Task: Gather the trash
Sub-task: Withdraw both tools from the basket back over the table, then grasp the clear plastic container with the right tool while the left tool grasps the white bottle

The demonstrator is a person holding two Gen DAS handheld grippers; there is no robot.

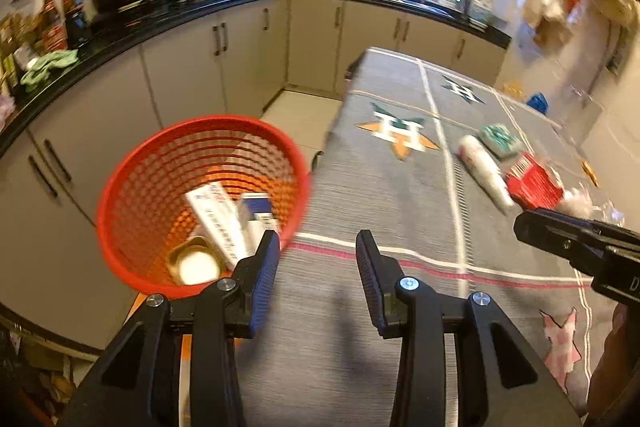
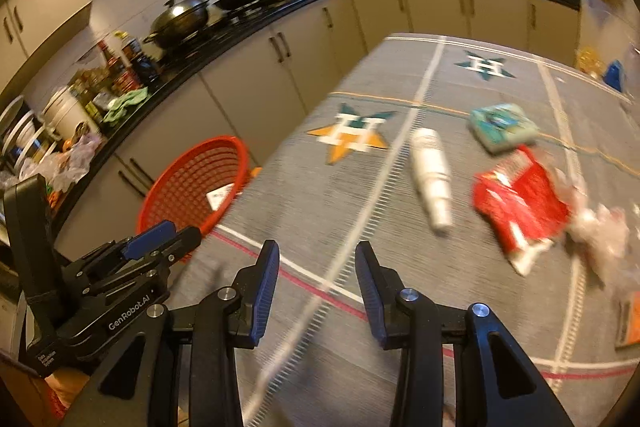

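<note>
A red mesh basket (image 1: 120, 187) stands off the table's left edge, holding a white box (image 1: 216, 219), a blue-and-white box (image 1: 258, 213) and a foil tray (image 1: 192, 261). My left gripper (image 1: 318, 247) hovers open and empty over the grey cloth beside the basket's rim. My right gripper (image 2: 318, 255) is open and empty too, above the cloth just to the right. Farther right on the cloth lie a white stack of cups (image 2: 432, 179), a green packet (image 2: 502, 127), a red packet (image 2: 516, 203) and crumpled clear plastic (image 2: 604, 239).
The grey patterned table cloth (image 2: 320, 195) runs away from me. A black kitchen counter (image 1: 192, 11) with woks and bottles curves around the left and back, above pale cabinets. An orange item (image 2: 630, 319) lies at the table's right edge.
</note>
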